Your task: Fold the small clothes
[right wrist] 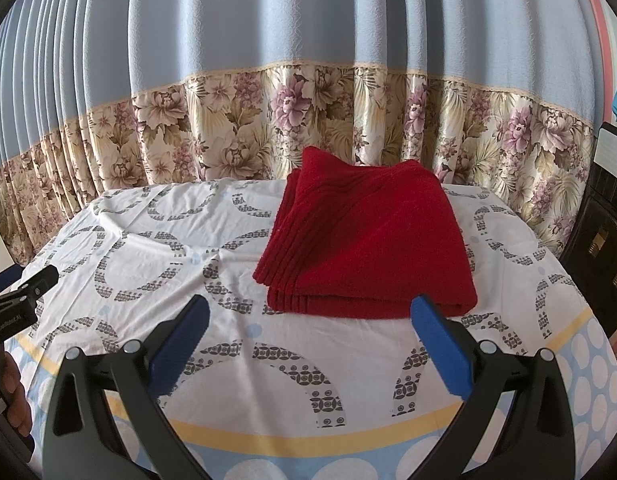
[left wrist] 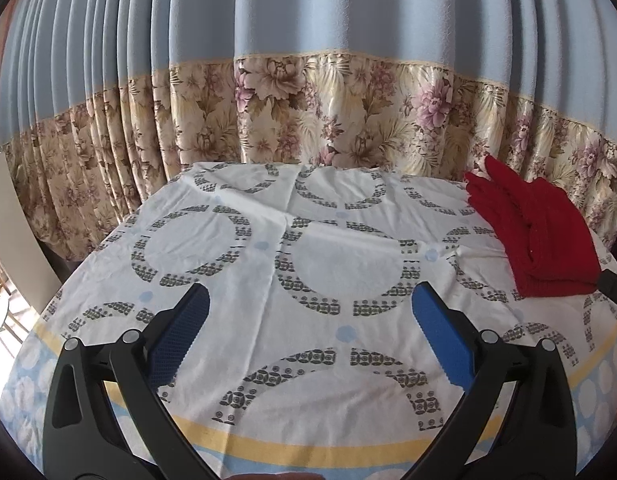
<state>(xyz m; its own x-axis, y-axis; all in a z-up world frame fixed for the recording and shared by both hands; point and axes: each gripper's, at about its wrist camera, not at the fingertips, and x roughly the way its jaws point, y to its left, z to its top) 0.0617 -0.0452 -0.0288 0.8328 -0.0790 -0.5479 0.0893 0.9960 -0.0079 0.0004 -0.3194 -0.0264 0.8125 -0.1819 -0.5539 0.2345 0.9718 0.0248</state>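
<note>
A folded red cloth (right wrist: 364,240) lies on the table in a neat layered stack, just ahead of my right gripper (right wrist: 310,308). My right gripper is open and empty, its blue pads (right wrist: 436,340) apart and a little short of the cloth's near edge. In the left wrist view the same red cloth (left wrist: 536,236) lies at the far right. My left gripper (left wrist: 310,300) is open and empty over the bare patterned tablecloth (left wrist: 308,248), well left of the cloth. The left gripper's tip also shows at the left edge of the right wrist view (right wrist: 32,284).
The table is covered by a white cloth with grey ring patterns and a yellow-and-blue border (right wrist: 268,440). A blue curtain with a floral band (right wrist: 308,120) hangs close behind the table. A dark cabinet (right wrist: 604,240) stands at the right.
</note>
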